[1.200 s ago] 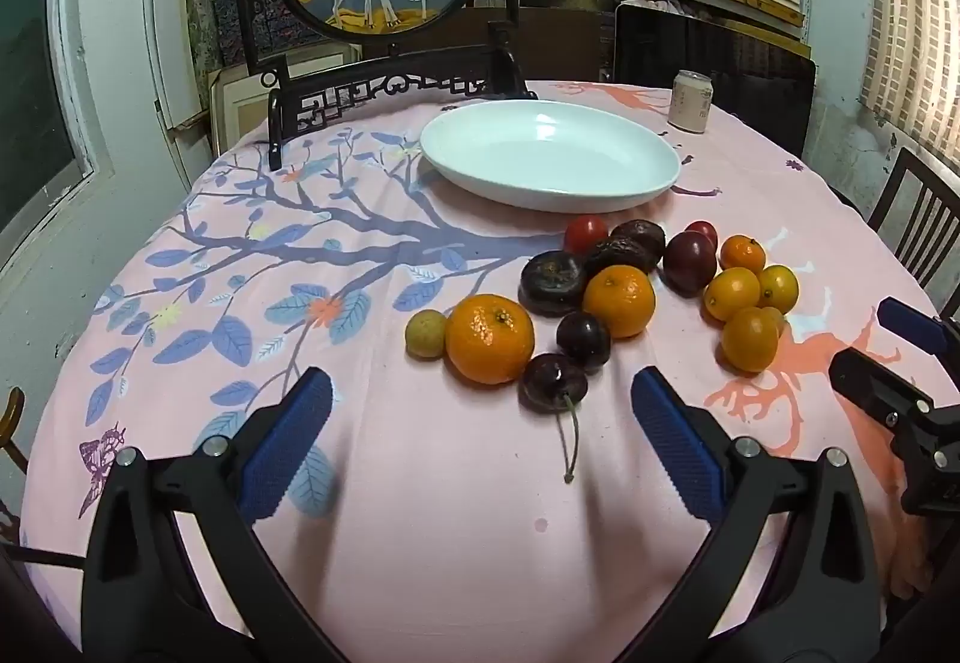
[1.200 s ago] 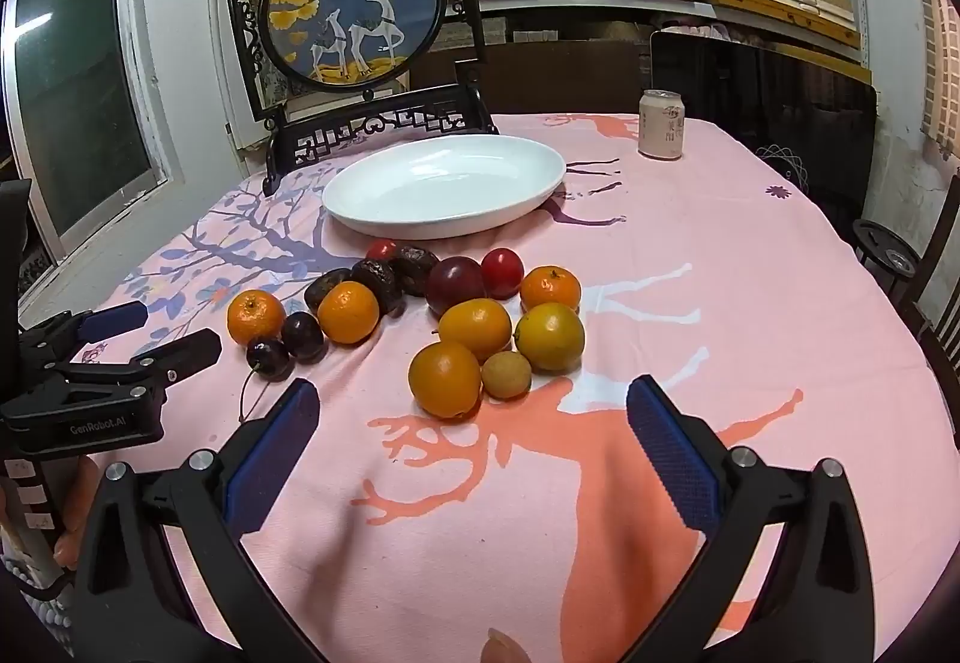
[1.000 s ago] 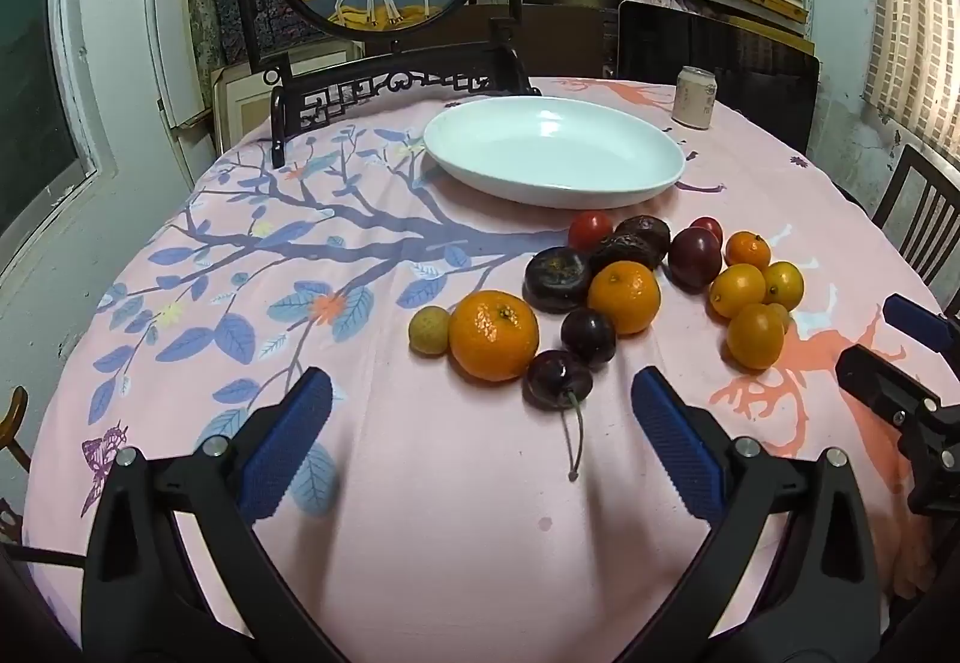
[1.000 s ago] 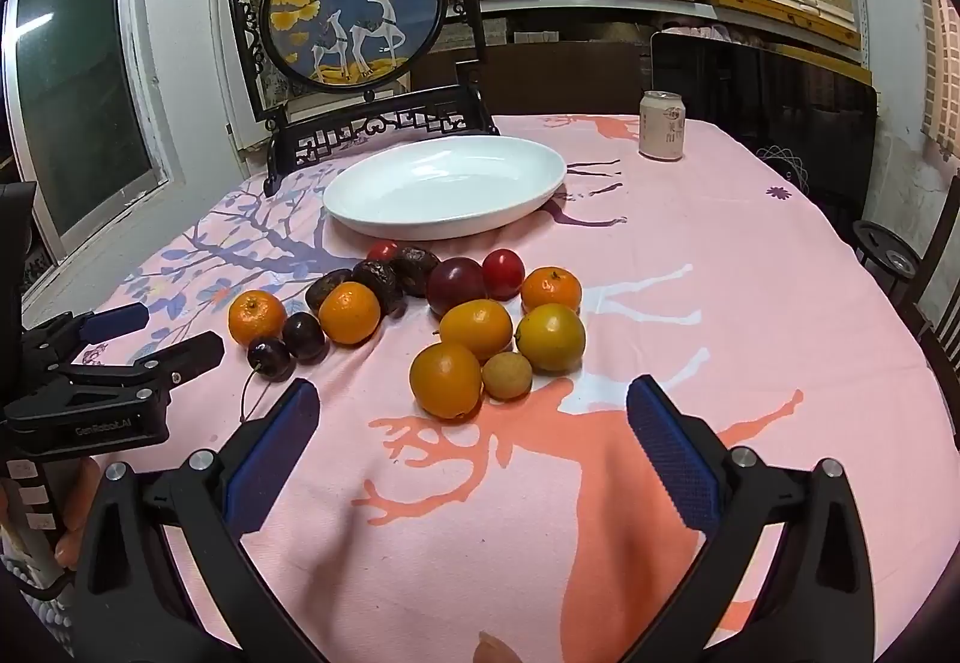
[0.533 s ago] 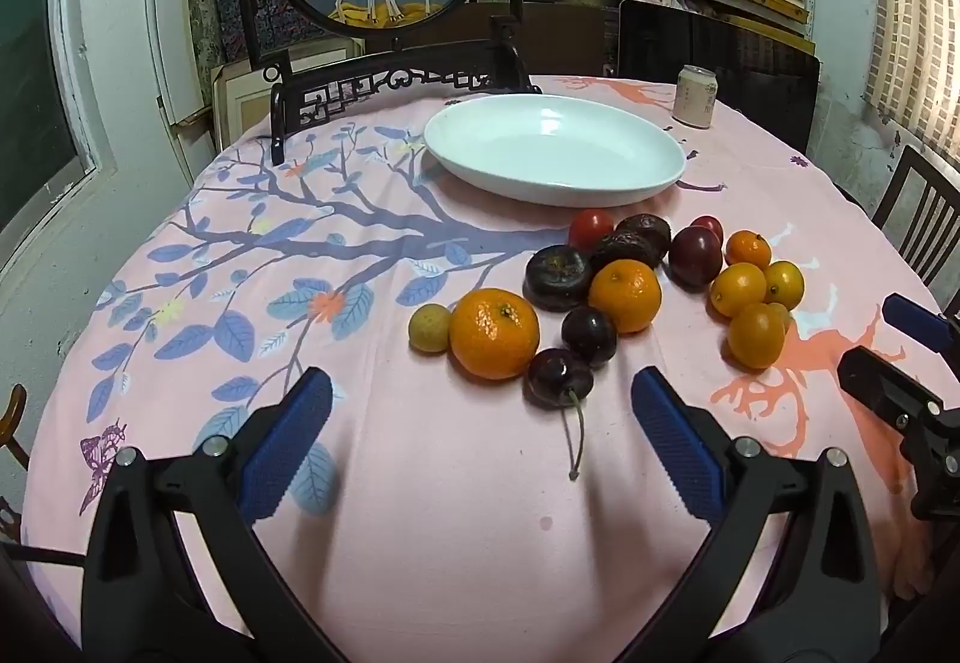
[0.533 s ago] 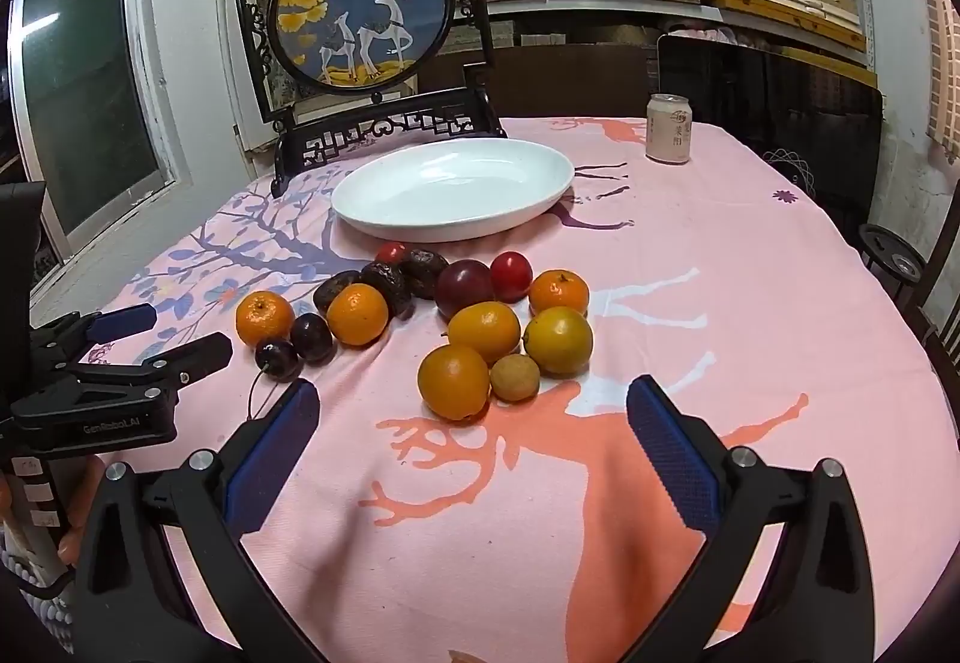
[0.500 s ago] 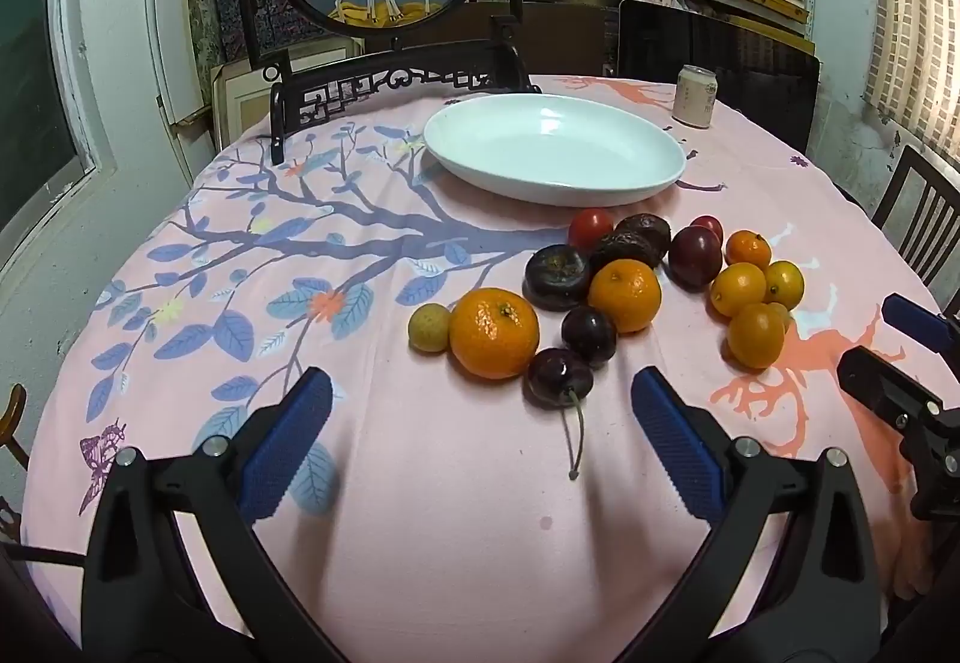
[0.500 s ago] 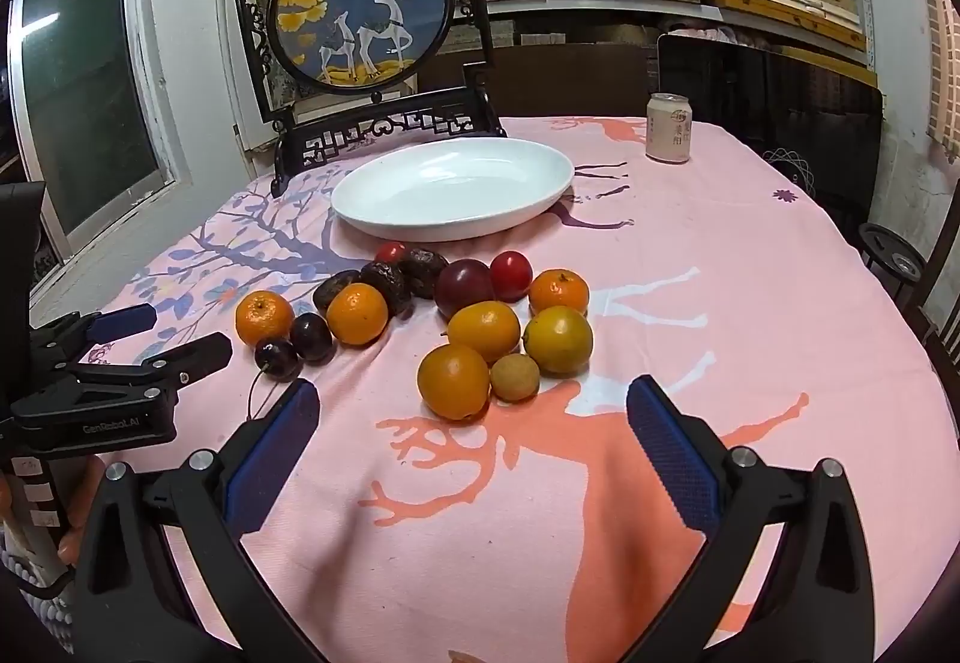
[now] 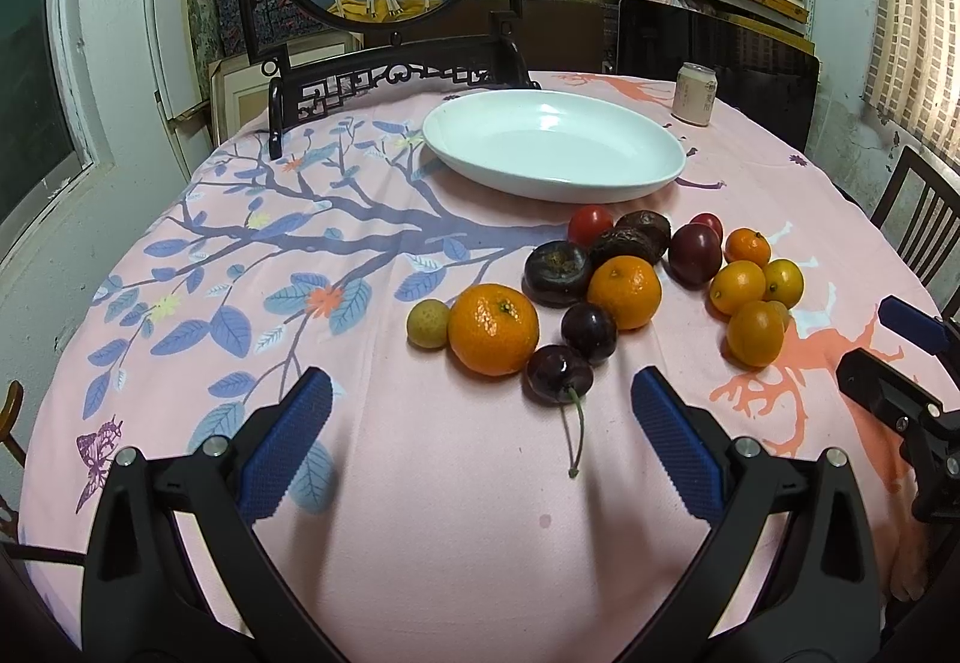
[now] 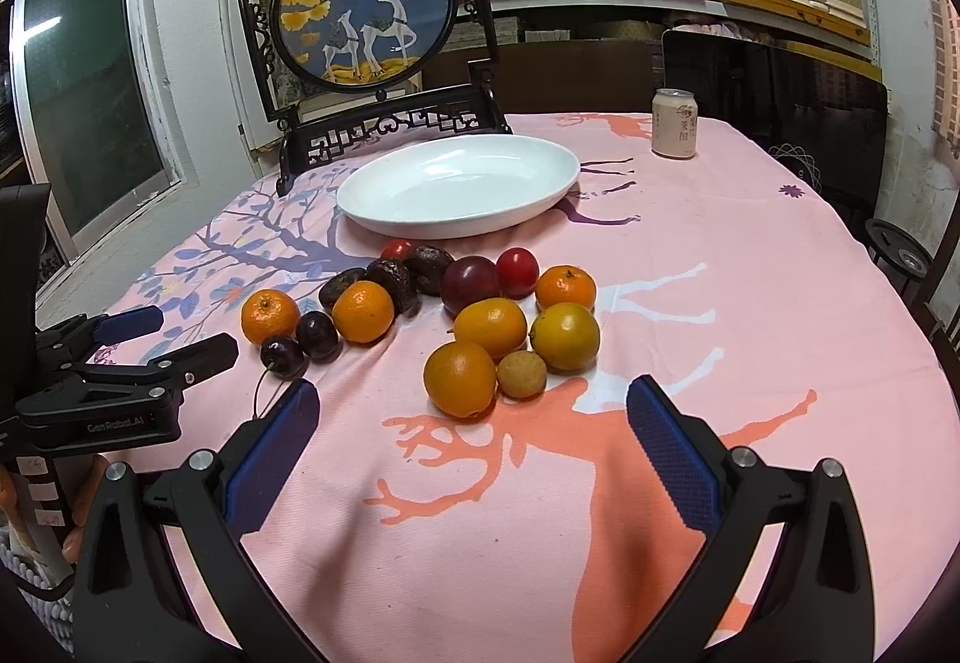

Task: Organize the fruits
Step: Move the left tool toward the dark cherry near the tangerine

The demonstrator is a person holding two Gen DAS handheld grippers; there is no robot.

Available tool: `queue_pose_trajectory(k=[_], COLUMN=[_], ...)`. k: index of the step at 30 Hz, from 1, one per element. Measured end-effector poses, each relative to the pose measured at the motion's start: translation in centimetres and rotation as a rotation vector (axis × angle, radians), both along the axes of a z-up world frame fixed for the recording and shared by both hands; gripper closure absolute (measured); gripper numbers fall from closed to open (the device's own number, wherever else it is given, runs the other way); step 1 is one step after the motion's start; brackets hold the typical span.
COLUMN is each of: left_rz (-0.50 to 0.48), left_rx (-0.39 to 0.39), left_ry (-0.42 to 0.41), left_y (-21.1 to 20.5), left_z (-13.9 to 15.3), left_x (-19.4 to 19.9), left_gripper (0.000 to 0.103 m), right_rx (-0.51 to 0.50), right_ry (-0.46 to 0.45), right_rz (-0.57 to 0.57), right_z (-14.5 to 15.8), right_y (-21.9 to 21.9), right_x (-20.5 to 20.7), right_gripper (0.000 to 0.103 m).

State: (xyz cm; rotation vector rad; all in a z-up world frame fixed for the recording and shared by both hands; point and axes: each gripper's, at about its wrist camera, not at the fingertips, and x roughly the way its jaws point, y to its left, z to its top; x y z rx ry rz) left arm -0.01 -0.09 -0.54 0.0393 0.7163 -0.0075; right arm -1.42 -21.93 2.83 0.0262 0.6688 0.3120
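Note:
A pile of loose fruit lies on the pink tablecloth: a big mandarin (image 9: 493, 328), a stemmed cherry (image 9: 559, 381), dark plums, red tomatoes and several small oranges (image 10: 460, 378). Behind them stands an empty white oval dish (image 9: 555, 152) (image 10: 459, 185). My left gripper (image 9: 480, 444) is open, hovering just short of the mandarin and cherry. My right gripper (image 10: 474, 438) is open too, just short of the nearest orange and a small tan longan (image 10: 521, 374). Each gripper shows at the edge of the other's view.
A drink can (image 10: 674, 123) stands at the far right of the table. A dark carved stand with a round deer painting (image 10: 366, 9) rises behind the dish. Chairs (image 9: 918, 225) ring the table; shelves fill the back wall.
Both grippers have crept slightly forward toward the fruit; the fruit and dish have not moved, and both stay open.

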Motion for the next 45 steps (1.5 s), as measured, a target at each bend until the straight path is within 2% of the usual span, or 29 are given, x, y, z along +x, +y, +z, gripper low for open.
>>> queue_pose_trajectory(k=[7,12,20,25,31,36,42,44,45], left_rz=[-0.006,-0.029,-0.015,-0.034,-0.114,-0.165,-0.196,-0.204,-0.206], left_rx=[-0.010,-0.067,-0.076,-0.052,0.013,-0.013,-0.020,-0.021,-0.022], left_ry=[0.007,0.067,0.111,0.123,0.125,0.147,0.166,0.183,0.194], left_y=[0.1,1.4,2.6,1.9,-0.6,-1.8,-2.6,-2.8,-2.8], left_z=[-0.1,-0.6,-1.3,-1.4,-1.2,-1.3,-1.6,-1.9,-2.1], left_x=[0.0,0.6,0.4,0.6,0.9,1.9,3.1,3.7,3.9], left_gripper=[0.002,0.002,0.002,0.002,0.002,0.002,0.010,0.020,0.021], right_rx=[0.000,0.013,0.015,0.010,0.018,0.025,0.028,0.030,0.030], right_ry=[-0.003,-0.017,-0.017,-0.026,-0.041,-0.048,-0.050,-0.053,-0.053], right_rz=[-0.006,-0.012,0.018,0.035,0.033,0.031,0.032,0.033,0.033], right_z=[0.0,0.2,0.2,0.3,0.4,0.5,0.6,0.6,0.6], right_y=[-0.1,-0.5,-0.2,0.1,0.0,-0.1,-0.2,-0.3,-0.3], right_x=[0.0,-0.3,-0.5,-0.7,-0.9,-1.0,-1.0,-1.1,-1.1], right_gripper=[0.001,0.001,0.001,0.001,0.001,0.001,0.001,0.001,0.001])
